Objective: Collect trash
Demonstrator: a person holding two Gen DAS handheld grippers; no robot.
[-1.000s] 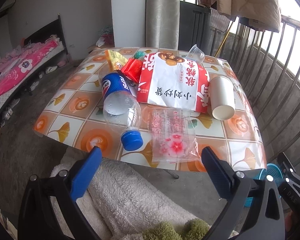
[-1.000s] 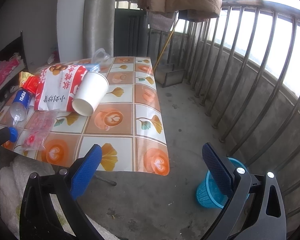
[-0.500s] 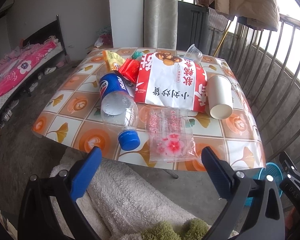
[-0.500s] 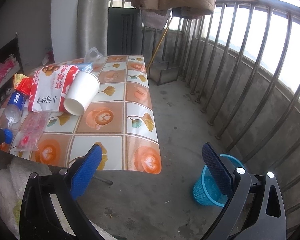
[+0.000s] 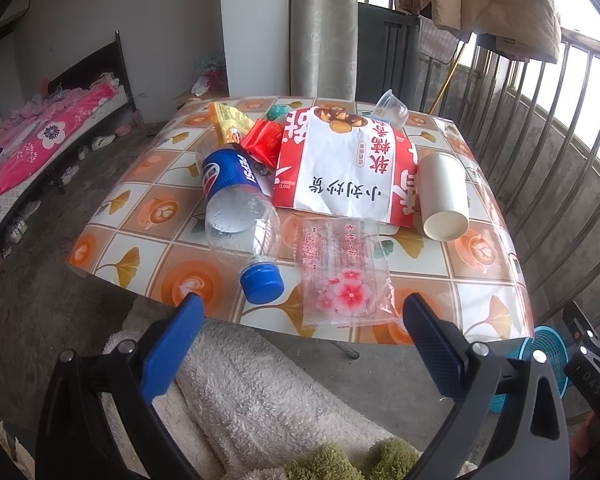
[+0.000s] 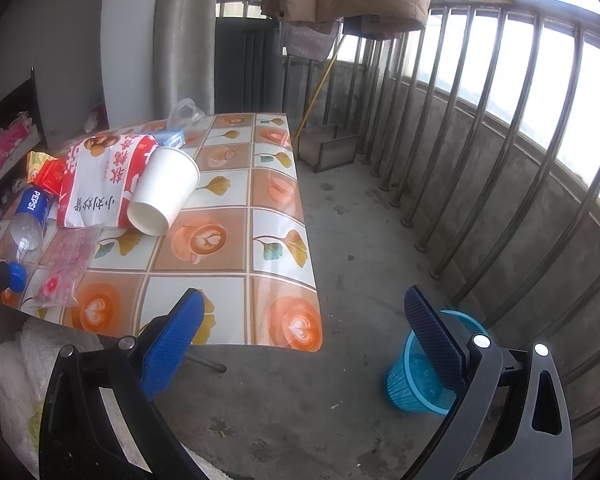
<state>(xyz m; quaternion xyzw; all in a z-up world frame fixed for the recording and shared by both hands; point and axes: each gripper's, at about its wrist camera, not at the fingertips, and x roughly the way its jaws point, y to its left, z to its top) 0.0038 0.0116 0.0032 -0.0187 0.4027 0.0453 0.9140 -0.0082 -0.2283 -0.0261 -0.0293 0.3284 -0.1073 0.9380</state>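
- The left gripper (image 5: 298, 334) is hovering just off the near edge of the counter (image 5: 484, 312), its jaws standing wide apart and gripping nothing.
- The right gripper (image 6: 300, 328) is hanging over the concrete floor (image 6: 340, 400) beside the counter's corner, jaws likewise spread apart and empty.
- The trash is lying on the counter: a Pepsi bottle (image 5: 236, 204) on its side with its blue cap (image 5: 261, 281) pointing at the left gripper.
- A clear flowered bag (image 5: 340, 272) is lying just beside the cap.
- A red and white snack bag (image 5: 344, 168) is sitting behind it, touching a tipped paper cup (image 5: 444, 196).
- A small red packet (image 5: 262, 142), a yellow packet (image 5: 230, 122) and a clear plastic cup (image 5: 390, 108) are lying at the far side.
- A blue basket (image 6: 420, 380) is standing on the floor near the railing (image 6: 500, 140).
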